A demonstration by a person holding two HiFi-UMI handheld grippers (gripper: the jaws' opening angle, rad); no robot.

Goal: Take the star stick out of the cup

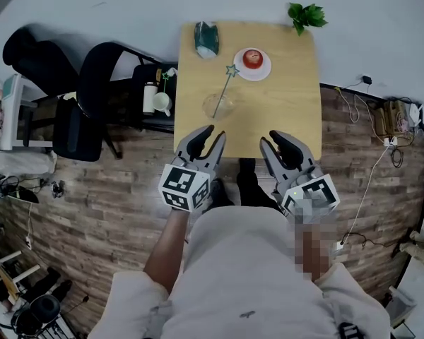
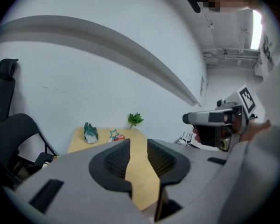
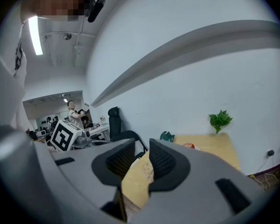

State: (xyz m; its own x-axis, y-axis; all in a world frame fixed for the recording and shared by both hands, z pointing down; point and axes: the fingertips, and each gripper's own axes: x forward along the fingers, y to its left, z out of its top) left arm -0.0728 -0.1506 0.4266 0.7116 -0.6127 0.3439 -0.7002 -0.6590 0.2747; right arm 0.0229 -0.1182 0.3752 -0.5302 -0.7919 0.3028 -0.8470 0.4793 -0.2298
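Lowest in the head view is the person's pale shirt (image 1: 247, 274), with both arms reaching up the frame. Just above it, the left gripper (image 1: 215, 132) sits left of centre and the right gripper (image 1: 269, 138) right of centre, both held over the near edge of the wooden table (image 1: 286, 115). Each gripper view shows its dark ribbed jaws released, parted by a narrow gap with only table top seen through it, so neither tool grasps anything.

Further up, about mid-table and left of its centre, stands a clear cup (image 1: 218, 106). The star stick (image 1: 225, 90) has its lower end in that cup and leans toward the upper right, its pale green star at the top end. The star lies just beside a white plate (image 1: 266, 70) carrying a red fruit (image 1: 253, 58). Toward the table's upper left corner rests a crumpled teal object (image 1: 206, 39), and at the upper right corner a green plant (image 1: 307, 15).

Left of the table, a low stand holds a white mug (image 1: 162, 104), next to a black office chair (image 1: 92, 94) on the plank floor
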